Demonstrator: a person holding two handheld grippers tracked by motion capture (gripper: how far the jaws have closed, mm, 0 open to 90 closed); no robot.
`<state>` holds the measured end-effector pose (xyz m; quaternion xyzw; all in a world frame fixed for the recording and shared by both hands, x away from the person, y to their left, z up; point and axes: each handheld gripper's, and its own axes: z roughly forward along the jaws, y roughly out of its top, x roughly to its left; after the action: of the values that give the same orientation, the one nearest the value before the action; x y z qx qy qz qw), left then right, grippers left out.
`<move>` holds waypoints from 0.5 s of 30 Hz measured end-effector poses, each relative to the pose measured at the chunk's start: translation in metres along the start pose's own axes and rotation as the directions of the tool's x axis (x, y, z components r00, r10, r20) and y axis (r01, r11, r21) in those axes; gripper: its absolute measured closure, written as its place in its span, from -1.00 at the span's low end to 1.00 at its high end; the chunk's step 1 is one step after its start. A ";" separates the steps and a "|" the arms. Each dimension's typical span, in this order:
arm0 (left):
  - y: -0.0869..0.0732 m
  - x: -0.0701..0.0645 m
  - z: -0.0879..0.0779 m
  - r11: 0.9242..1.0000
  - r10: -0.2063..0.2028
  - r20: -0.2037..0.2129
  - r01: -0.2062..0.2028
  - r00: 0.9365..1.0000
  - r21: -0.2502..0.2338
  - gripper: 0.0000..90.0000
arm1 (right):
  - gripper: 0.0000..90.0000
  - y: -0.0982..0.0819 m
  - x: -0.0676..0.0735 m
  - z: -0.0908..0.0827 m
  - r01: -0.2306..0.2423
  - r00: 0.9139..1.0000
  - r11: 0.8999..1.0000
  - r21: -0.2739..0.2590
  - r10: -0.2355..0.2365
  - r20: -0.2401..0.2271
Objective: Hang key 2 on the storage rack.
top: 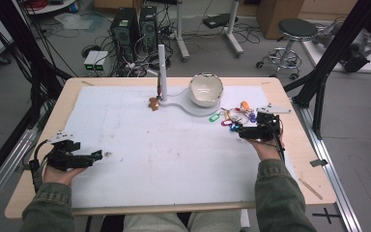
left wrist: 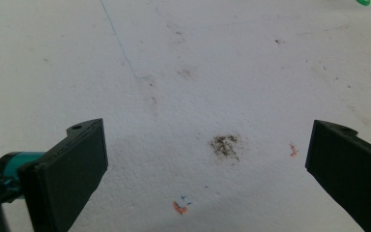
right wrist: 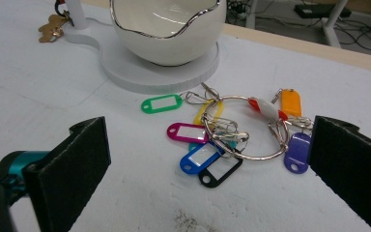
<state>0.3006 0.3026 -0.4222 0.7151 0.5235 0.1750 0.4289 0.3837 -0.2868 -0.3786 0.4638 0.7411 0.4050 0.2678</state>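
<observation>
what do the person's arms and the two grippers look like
Both forearms wear olive-green sleeves with ribbed cuffs. The left gripper and right gripper are black, boxy hand-held tools, each trailing a black cable. The left one carries a pale grey plate on top. In the gripper views each has two flat, square-ended black fingers, with a teal metal part beside one.

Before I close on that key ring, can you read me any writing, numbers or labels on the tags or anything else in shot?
No readable text.
Key tags on the ring: the label windows look blank.
White bowl: no marking seen.
Computer towers on the floor: too small and blurred to read.
</observation>
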 end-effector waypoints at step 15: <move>0.000 0.002 -0.001 1.000 -0.007 -0.003 0.007 1.000 0.001 -0.96 | -0.98 0.014 -0.010 0.027 -0.003 1.000 0.996 0.094 0.004 -0.003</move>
<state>0.3009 0.3045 -0.4219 0.7133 0.5266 0.1744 0.4283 0.4150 -0.2832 -0.3810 0.4766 0.7588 0.3709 0.2439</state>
